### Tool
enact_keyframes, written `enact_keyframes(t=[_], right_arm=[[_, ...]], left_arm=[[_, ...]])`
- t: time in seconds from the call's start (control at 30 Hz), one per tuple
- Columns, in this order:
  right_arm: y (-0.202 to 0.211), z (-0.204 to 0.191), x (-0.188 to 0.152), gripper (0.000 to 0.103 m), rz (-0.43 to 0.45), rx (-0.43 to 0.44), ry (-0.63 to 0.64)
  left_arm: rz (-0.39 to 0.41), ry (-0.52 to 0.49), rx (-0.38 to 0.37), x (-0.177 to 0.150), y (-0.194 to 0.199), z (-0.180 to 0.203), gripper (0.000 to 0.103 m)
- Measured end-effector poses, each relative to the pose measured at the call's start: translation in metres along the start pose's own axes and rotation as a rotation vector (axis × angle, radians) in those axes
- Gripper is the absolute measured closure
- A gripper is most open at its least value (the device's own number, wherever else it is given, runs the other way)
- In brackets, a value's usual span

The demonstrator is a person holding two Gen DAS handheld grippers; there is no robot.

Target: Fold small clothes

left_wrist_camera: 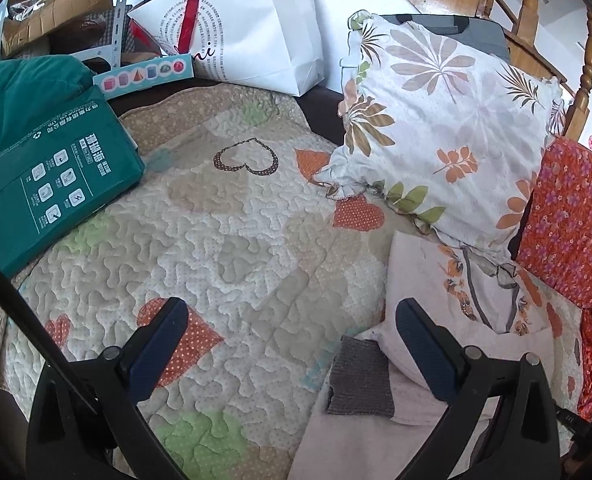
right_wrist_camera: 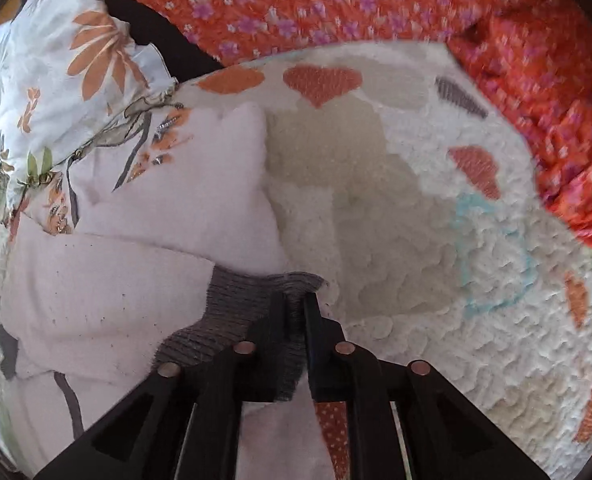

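Your left gripper (left_wrist_camera: 291,344) hangs with jaws wide apart and empty over the quilted bed cover (left_wrist_camera: 223,216); the pale pink garment (left_wrist_camera: 428,280) lies just right, beside the floral pillow (left_wrist_camera: 448,120). Your right gripper (right_wrist_camera: 293,300) has jaws pinched on its grey ribbed cuff (right_wrist_camera: 235,300); a thin bite there could slip. Open quilt lies right, bounded by the orange floral fabric (right_wrist_camera: 336,4).

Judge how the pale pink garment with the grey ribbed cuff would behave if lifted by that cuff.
The pink garment lies in soft folds, so it would probably hang limp. The right gripper pinches only its grey cuff, so the rest would likely trail and unfold. It looks thin, probably light.
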State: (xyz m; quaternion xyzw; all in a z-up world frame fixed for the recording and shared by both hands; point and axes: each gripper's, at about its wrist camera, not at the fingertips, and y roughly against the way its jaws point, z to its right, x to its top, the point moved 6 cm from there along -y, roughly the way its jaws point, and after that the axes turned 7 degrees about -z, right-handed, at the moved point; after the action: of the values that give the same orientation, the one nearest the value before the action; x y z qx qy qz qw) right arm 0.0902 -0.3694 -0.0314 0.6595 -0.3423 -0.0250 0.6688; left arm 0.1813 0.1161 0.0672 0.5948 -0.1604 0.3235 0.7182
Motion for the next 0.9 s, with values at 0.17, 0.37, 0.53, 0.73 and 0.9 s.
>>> enact_keyframes(t=[0.17,0.37,0.53,0.73,0.9], right_arm=[[0.052,-0.040,0.004,0.083,0.204,-0.020,0.062],[0.024,-0.141,-0.013,0.083,0.069,0.149,0.274],[-0.018,-0.190,-0.024,0.080,-0.027,0.183,0.265],[-0.015,-0.186,-0.022,0.070,-0.024,0.181,0.281],[-0.006,-0.122,-0.020,0.074,-0.012,0.217,0.152]], left_arm=[[-0.023,0.028,-0.003,-0.002,-0.005,-0.004,0.000],[-0.032,0.002,-0.001,-0.003,-0.007,-0.001,0.000],[-0.041,0.009,-0.001,-0.002,-0.008,-0.001,0.000],[-0.069,0.019,-0.010,0.000,-0.013,-0.006,0.000],[-0.079,-0.006,-0.006,-0.004,-0.016,-0.002,0.000]])
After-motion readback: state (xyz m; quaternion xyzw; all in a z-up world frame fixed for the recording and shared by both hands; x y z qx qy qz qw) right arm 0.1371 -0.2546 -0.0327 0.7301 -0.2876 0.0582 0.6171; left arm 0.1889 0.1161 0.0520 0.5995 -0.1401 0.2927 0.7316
